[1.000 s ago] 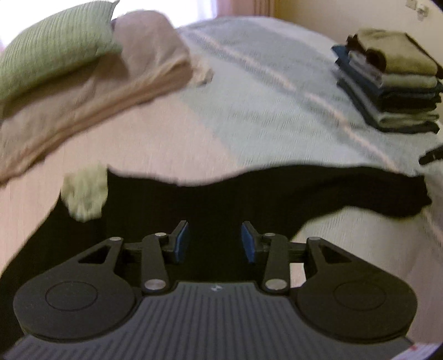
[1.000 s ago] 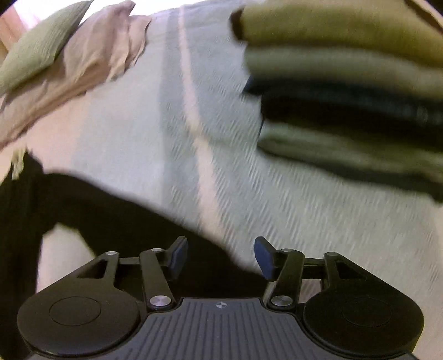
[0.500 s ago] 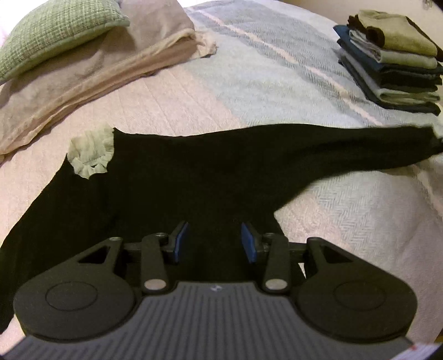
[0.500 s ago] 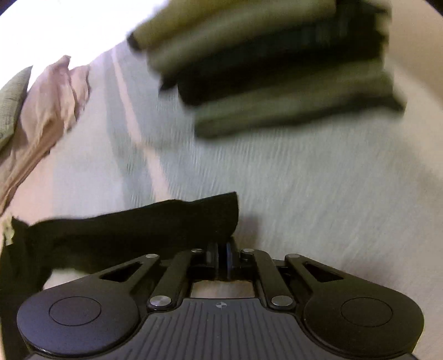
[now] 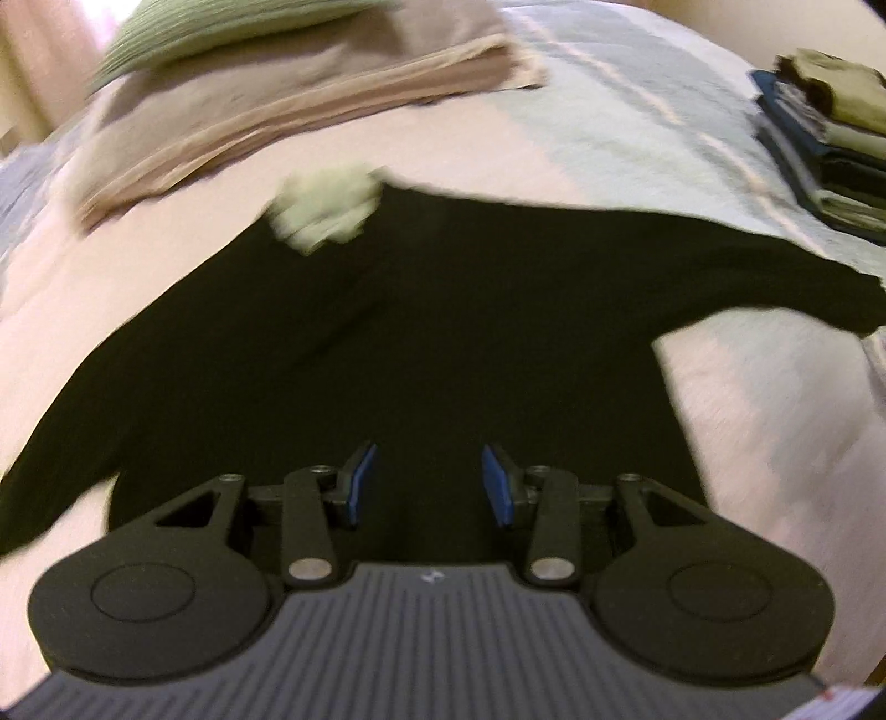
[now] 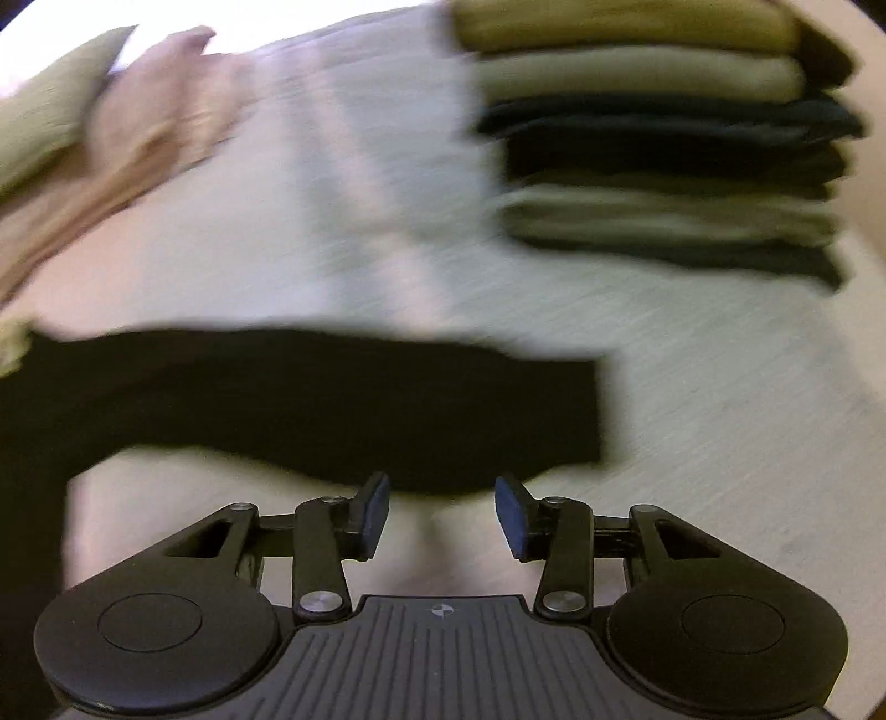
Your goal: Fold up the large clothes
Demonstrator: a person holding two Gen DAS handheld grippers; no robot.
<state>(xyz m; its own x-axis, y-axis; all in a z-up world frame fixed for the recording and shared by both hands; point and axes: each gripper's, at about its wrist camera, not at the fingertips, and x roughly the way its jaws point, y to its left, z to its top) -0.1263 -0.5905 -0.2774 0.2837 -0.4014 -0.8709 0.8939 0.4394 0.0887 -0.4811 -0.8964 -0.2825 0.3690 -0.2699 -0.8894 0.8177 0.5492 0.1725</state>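
Observation:
A black long-sleeved top (image 5: 421, 332) lies spread flat on the bed, with a pale green frilled collar (image 5: 324, 207) at its far edge. My left gripper (image 5: 429, 482) hovers over the body of the top, jaws apart, nothing between the blue pads. In the right wrist view the top's right sleeve (image 6: 343, 404) lies stretched out flat, its cuff end to the right. My right gripper (image 6: 441, 512) sits just in front of the sleeve's near edge, its jaws opening, with no cloth between them.
A stack of folded clothes (image 6: 659, 149) in olive, grey and dark tones stands at the far right; it shows in the left wrist view too (image 5: 830, 138). A beige folded blanket (image 5: 299, 116) with a green cushion (image 5: 238, 27) lies at the far left of the striped bedspread (image 5: 637, 138).
The right gripper was shut at the sleeve's cuff, has let it go and pulled back; the sleeve now lies straight. The left gripper moved along the body of the top, still open.

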